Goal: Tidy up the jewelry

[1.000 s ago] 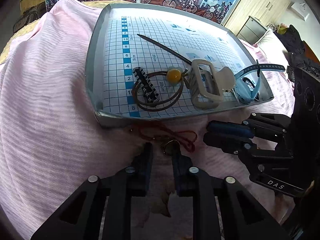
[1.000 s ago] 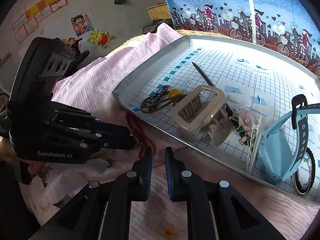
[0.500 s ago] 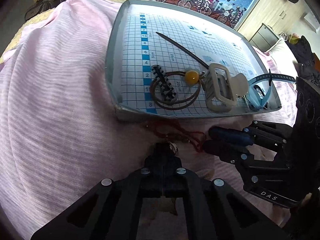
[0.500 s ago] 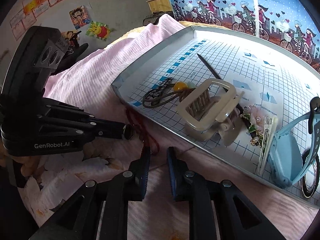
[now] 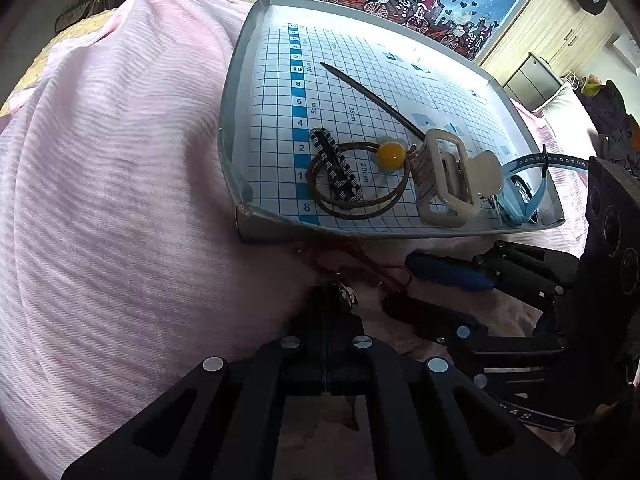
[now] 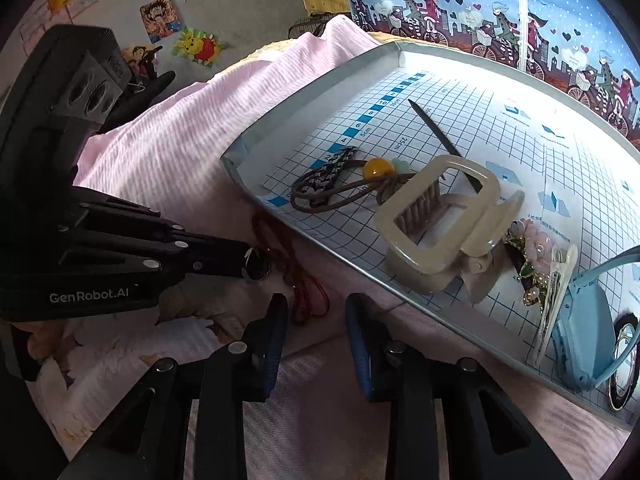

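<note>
A red cord necklace with a small metal ring lies on the pink blanket just in front of the grey grid-lined tray. My left gripper is shut on the ring. In the right wrist view the ring shows at the left gripper's tip, and the red cord trails from it. My right gripper stands open, its blue fingers on either side of the cord's near end. It enters the left wrist view from the right as the right gripper.
In the tray lie a cream claw clip, a brown hair tie with a yellow bead, a striped hair clip, a dark hair stick, a flowered clip and a blue watch. Pink blanket spreads left.
My left gripper has closed on the ring of the red cord. The right gripper's fingers have spread wider around the cord's near end.
</note>
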Tool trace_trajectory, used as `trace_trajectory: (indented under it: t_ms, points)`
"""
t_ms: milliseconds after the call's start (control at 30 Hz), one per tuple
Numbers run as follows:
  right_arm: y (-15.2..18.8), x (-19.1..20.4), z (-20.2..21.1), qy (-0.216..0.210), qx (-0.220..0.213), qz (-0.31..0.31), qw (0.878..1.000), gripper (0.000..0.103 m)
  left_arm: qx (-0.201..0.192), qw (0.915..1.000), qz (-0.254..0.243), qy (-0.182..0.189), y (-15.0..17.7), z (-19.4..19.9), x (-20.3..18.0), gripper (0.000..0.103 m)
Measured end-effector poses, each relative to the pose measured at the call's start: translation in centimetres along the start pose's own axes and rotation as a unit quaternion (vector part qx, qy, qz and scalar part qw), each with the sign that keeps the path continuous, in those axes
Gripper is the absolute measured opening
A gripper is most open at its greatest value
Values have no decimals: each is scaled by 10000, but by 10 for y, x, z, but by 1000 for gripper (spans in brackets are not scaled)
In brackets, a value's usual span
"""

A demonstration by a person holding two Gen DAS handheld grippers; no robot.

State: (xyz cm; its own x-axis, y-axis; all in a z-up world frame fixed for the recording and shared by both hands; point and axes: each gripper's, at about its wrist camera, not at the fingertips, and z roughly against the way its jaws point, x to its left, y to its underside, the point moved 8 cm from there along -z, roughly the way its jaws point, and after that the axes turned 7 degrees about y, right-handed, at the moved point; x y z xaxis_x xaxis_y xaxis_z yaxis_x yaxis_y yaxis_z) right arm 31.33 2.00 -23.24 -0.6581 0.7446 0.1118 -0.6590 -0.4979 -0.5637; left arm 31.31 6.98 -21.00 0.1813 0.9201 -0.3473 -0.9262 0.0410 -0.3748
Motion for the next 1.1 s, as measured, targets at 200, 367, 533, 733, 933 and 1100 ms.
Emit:
trace_trajectory:
  t_ms: [200,367,533,733,933,1100]
  points:
    - [3,2,0,45,-122,70,9999,10,-100,9999,-4,100,0,2,-1,0]
    - [2,0,9,200,-375,3,9991,9,-197,9997,-119,127,1,8,-5,0]
    - [0,-9,26,405,-748,-216,9961,9,-195,9995,-225,52,3,8,-9,0]
    - [2,-21,27,443,-685,-501,9954,9,-175,9989,-381,216,4,6,-20,0]
    - [4,-27,23,440,-549,-665,9953,9,-150,9983,-556,68,6,1,-28,21]
    - [7,-31,20,365,-492,-782,9950,9,-36,9954,-954,-100,7,-12,-41,31]
